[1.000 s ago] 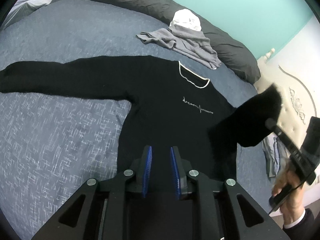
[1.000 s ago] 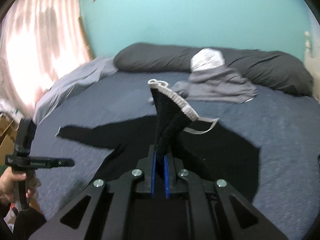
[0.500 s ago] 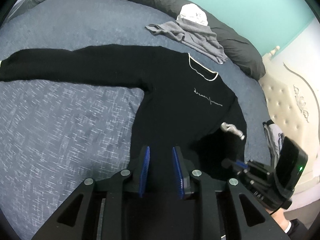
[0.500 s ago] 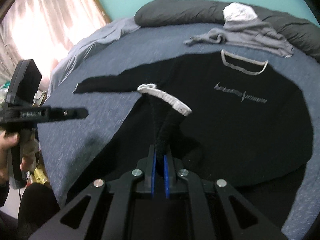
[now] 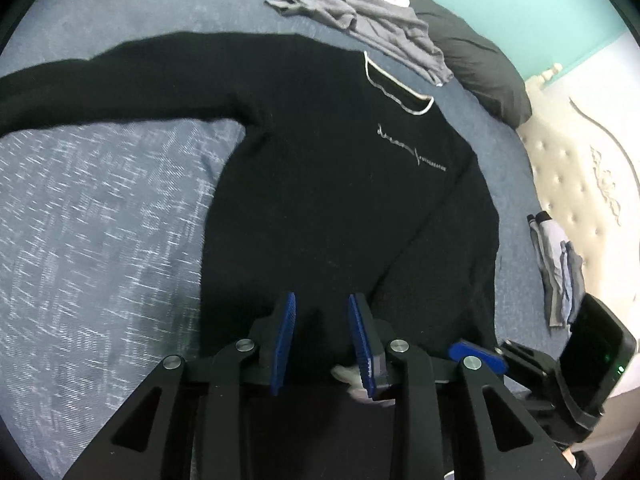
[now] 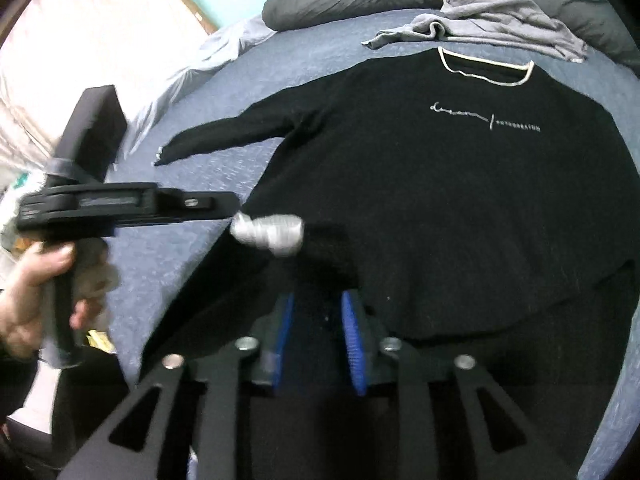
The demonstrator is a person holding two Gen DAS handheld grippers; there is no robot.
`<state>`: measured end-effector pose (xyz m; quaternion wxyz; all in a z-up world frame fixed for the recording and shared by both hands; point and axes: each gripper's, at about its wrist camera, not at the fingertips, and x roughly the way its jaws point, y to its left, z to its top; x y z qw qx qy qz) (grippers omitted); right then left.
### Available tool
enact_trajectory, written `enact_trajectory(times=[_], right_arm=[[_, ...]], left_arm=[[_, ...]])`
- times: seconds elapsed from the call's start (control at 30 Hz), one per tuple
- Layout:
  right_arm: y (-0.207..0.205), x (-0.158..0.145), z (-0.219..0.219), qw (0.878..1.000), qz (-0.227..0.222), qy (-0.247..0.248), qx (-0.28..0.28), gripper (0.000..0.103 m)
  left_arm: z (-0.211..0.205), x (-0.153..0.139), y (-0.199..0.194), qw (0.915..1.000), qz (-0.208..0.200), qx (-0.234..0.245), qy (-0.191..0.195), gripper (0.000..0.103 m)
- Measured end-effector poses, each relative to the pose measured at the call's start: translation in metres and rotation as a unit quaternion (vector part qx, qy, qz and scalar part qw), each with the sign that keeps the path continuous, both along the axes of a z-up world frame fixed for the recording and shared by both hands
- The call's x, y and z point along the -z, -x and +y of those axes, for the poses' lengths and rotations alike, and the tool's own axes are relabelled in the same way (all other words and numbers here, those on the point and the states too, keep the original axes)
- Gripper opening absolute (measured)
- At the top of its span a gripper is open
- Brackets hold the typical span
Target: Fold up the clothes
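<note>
From the left wrist view, the black long-sleeved knit sweater (image 5: pixel 340 184) lies flat on the blue-grey speckled bedspread (image 5: pixel 100 232), with wide bare cover beyond its outstretched sleeve. The left gripper (image 5: pixel 322 338) hangs over the sweater's hem, its jaws opening, no cloth pinched.

From the right wrist view, the right gripper (image 6: pixel 318 340) is over the sweater's lower edge, jaws opening, holding nothing. The folded sleeve's grey ribbed cuff (image 6: pixel 270 234) lies on the sweater just ahead of it.
</note>
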<state>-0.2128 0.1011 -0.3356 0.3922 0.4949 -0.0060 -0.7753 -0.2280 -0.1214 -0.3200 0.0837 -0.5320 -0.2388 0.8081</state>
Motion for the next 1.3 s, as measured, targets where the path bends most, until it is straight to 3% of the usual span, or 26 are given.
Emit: enact_trajectory(times=[0.17, 0.43, 0.57, 0.8, 1.17, 1.27, 1.3], right_arm=[[-0.006, -0.005, 0.029, 1.000, -0.003, 0.024, 0.008, 0.033], [0.002, -0.005, 0.089, 0.994, 0.001, 0.056, 0.090, 0.036], [0.005, -0.002, 0.114, 0.988, 0.003, 0.087, 0.131, 0.038], [0.006, 0.008, 0.132, 0.984, 0.001, 0.095, 0.150, 0.040], [0.009, 0.014, 0.152, 0.975, -0.021, 0.130, 0.178, 0.041], [0.010, 0.017, 0.158, 0.973, -0.026, 0.133, 0.188, 0.042], [0.011, 0.019, 0.159, 0.972, -0.030, 0.135, 0.192, 0.042]], left_arm=[[0.013, 0.011, 0.005, 0.9997, -0.010, 0.022, 0.010, 0.031], [0.041, 0.025, 0.007, 0.9972, -0.013, 0.070, 0.024, 0.031], [0.041, 0.025, 0.006, 0.9971, -0.012, 0.072, 0.020, 0.031], [0.043, 0.013, 0.005, 0.9965, -0.002, 0.082, 0.017, 0.031], [0.053, 0.029, 0.007, 0.9954, -0.019, 0.094, 0.004, 0.029], [0.059, 0.024, 0.007, 0.9941, -0.014, 0.107, 0.013, 0.010], [0.061, 0.022, 0.007, 0.9937, -0.012, 0.110, 0.016, 0.007]])
